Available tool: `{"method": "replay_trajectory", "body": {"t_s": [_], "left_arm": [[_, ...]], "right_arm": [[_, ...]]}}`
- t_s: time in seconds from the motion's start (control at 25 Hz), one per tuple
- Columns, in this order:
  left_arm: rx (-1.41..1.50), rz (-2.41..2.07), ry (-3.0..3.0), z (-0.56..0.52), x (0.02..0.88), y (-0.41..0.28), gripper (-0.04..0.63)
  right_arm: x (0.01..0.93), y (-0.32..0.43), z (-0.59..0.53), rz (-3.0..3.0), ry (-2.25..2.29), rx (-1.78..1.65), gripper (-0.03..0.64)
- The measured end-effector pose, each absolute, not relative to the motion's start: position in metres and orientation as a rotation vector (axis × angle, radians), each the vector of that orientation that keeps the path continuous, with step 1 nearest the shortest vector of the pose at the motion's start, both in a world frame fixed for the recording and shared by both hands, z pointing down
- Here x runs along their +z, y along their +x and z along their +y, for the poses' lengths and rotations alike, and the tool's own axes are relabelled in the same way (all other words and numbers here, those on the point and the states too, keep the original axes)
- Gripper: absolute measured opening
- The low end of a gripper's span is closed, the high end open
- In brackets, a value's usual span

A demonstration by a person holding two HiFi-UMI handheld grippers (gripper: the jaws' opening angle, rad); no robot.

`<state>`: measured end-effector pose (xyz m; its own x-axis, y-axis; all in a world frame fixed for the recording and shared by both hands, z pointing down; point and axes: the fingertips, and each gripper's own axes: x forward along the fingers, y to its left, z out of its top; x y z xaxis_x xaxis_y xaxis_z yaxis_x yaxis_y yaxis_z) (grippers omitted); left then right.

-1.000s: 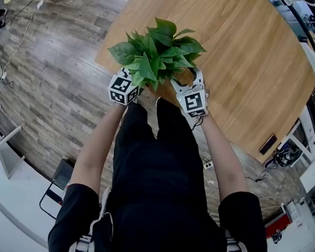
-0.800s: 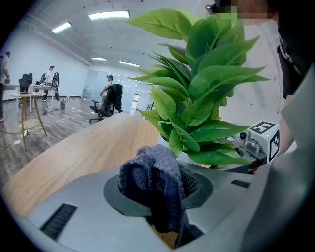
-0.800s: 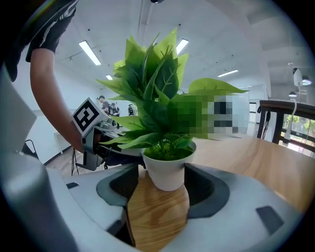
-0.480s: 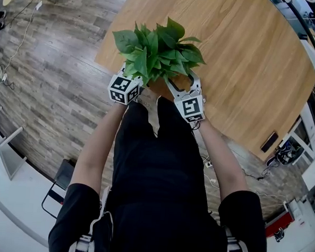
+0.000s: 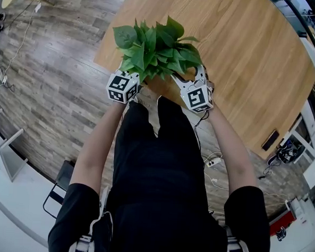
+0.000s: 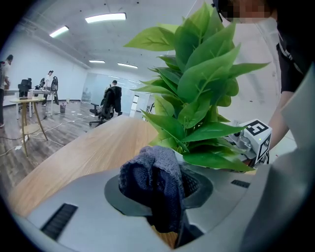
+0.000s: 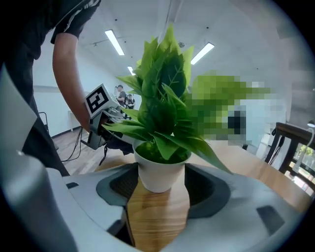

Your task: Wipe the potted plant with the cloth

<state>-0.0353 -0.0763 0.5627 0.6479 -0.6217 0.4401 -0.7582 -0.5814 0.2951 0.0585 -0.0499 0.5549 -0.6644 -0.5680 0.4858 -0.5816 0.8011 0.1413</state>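
The potted plant [image 5: 157, 47], green leaves in a small white pot [image 7: 160, 170], stands near the wooden table's [image 5: 247, 53] near edge. My right gripper [image 5: 188, 77] reaches in from the right. In the right gripper view the pot sits between the pads of the right gripper [image 7: 160, 189], and its sides meet both. My left gripper [image 5: 129, 79] is at the plant's left, its tips hidden under leaves. In the left gripper view the left gripper [image 6: 158, 183] is shut on a dark blue-grey cloth [image 6: 150, 172], bunched just below the lowest leaves [image 6: 197, 113].
The table edge runs right under both grippers, with plank floor [image 5: 48, 79] to the left and below. A dark phone-like slab [image 5: 268, 143] lies at the table's right edge. People, chairs and desks stand far across the room [image 6: 110, 98].
The right gripper drew back toward me, then came forward and to the right again. The foliage shifted slightly up and away from me. The left gripper barely moved.
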Motion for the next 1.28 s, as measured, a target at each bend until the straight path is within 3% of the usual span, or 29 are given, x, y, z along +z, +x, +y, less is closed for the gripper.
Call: {"method": "replay_trajectory", "body": {"t_s": [1.28], "left_arm": [[0.378,-1.047,2.382,-0.053,0.567,-0.038,0.135]], "right_arm": [[0.558,0.047,-0.02,-2.449,0.979,0.18,0.275]]}}
